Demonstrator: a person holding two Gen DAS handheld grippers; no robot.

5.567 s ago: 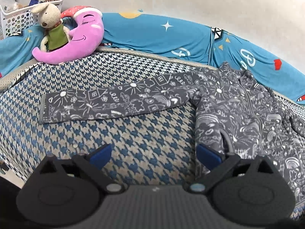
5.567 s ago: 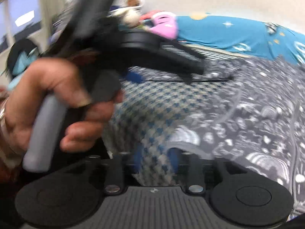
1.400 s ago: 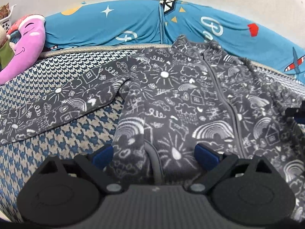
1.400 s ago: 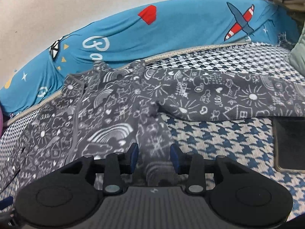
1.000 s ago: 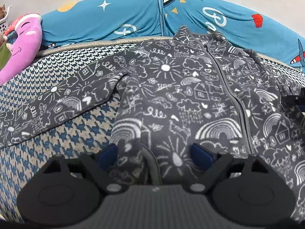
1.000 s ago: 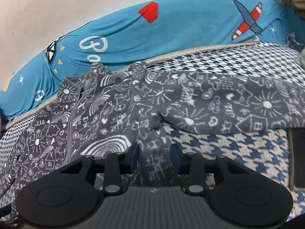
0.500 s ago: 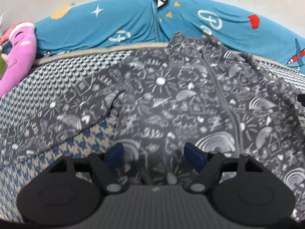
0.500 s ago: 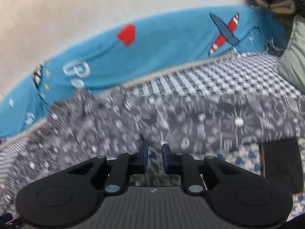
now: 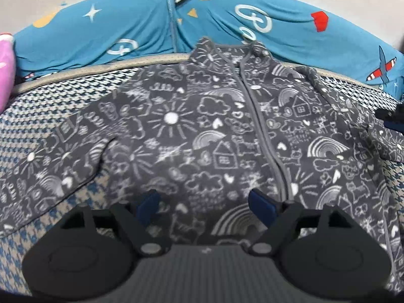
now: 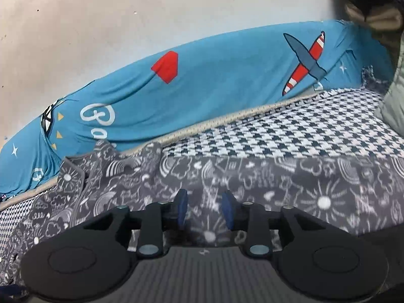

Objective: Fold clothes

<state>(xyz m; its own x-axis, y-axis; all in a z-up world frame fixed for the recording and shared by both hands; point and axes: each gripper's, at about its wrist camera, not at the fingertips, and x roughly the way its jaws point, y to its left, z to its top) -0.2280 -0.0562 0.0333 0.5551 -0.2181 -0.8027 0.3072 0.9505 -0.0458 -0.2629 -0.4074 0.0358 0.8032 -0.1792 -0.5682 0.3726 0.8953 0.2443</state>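
**Spotter:** Houndstooth bed cover (image 9: 83, 88) fills most of what your 2 cameras take in, with a blue printed cushion (image 9: 141, 25) running along its far edge against the wall.

**Operator:** And the garment?

**Spotter:** Your grey doodle-print jacket (image 9: 202, 131) lies front up and spread flat on that cover, zip (image 9: 262, 131) closed, collar just touching the blue cushion. 1 sleeve (image 9: 58, 166) stretches off to your left; the other sleeve (image 10: 315, 189) stretches off to your right.

**Operator:** How is my left gripper?

**Spotter:** Your left gripper (image 9: 203, 203) sits low over the jacket's lower front, jaws spread wide with the print showing flat between them. Its blue pads (image 9: 149, 205) rest at fabric level, but nothing is pinched.

**Operator:** And the right one?

**Spotter:** Your right gripper (image 10: 203, 212) is at the jacket's right armpit, where that sleeve meets the body. Its jaws are partly apart with a ridge of grey fleece standing between the blue pads (image 10: 181, 208). I cannot tell whether they are pressing on that cloth. From the left wrist view only a dark tip of it shows at the far right edge.
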